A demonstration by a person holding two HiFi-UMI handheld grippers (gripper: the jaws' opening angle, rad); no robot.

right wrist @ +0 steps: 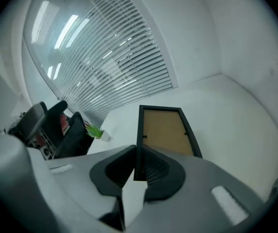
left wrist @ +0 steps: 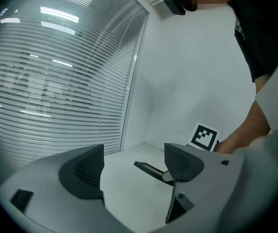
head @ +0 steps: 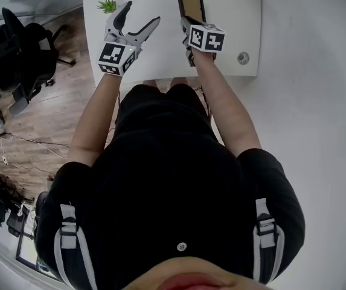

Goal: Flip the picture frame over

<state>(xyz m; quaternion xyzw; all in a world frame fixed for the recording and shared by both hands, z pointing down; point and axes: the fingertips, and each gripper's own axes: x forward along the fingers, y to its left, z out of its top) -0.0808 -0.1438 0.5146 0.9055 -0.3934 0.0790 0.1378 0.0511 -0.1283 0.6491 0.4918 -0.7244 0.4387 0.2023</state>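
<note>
Head view: the picture frame (head: 191, 6) is far back on the table (head: 239, 11), brown back up. Left gripper view: the left tongs (left wrist: 133, 166) are wide and hold nothing. Right gripper view: the right tongs (right wrist: 138, 166) pinch the frame's thin black near edge. The frame looks stiff, light and maybe easy to break, so hold it by the rim.

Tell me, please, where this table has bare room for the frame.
Widest bare patch: right of the picture frame to the table edge, beyond the small round fitting. Narrower strip: between frame and left gripper. Crowded: the plant corner.
</note>
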